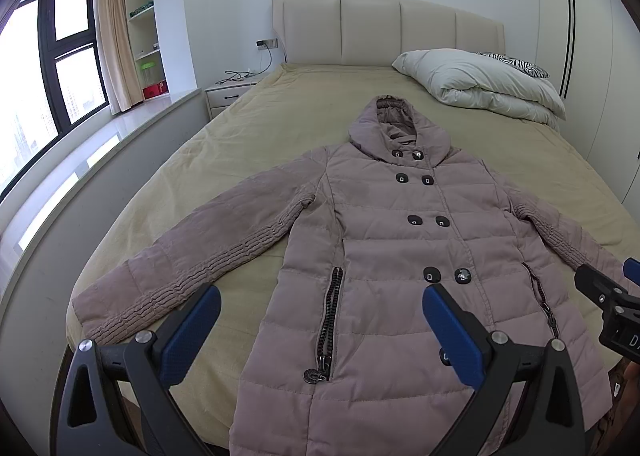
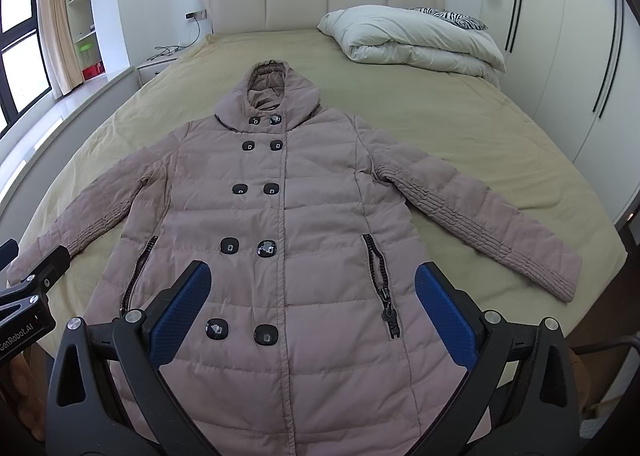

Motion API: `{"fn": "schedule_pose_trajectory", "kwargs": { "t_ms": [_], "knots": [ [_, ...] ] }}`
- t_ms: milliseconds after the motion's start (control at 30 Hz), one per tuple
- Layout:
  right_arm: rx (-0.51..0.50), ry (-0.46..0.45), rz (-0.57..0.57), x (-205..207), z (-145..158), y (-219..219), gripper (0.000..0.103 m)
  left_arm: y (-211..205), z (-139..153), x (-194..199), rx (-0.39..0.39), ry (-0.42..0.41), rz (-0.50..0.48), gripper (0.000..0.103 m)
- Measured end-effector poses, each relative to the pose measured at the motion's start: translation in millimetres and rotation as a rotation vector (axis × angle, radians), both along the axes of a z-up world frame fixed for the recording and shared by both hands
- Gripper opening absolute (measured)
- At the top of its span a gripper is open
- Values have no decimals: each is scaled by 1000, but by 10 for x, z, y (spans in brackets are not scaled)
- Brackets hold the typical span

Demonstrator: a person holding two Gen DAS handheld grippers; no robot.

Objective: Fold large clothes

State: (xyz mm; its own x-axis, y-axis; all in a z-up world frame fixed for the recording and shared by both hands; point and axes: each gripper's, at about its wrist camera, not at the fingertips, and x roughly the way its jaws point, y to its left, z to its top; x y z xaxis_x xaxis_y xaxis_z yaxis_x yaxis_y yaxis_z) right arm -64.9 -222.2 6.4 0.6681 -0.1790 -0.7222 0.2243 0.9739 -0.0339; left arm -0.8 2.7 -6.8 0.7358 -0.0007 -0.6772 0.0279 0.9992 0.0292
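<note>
Left wrist: coat (image 1: 384, 256) flat on bed (image 1: 256, 128).

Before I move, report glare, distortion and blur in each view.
Left wrist view: window blown out white, sill glaring, bed edges bowed by fisheye, coat sharp. Right wrist view: even light, black vignette corners, wardrobe lines curved.

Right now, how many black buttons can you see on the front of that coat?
10 on the coat, in five pairs down the front: collar, chest, midriff, pocket level, lowest. More near the hem may be hidden behind the right gripper.
</note>
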Motion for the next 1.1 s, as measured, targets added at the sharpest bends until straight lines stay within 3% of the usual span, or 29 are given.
{"fn": "schedule_pose_trajectory", "kwargs": {
  "t_ms": [1100],
  "knots": [
    [4,10,1,-11,-133,51,103,7,-28,-3,4,1,2,103]
  ]
}}
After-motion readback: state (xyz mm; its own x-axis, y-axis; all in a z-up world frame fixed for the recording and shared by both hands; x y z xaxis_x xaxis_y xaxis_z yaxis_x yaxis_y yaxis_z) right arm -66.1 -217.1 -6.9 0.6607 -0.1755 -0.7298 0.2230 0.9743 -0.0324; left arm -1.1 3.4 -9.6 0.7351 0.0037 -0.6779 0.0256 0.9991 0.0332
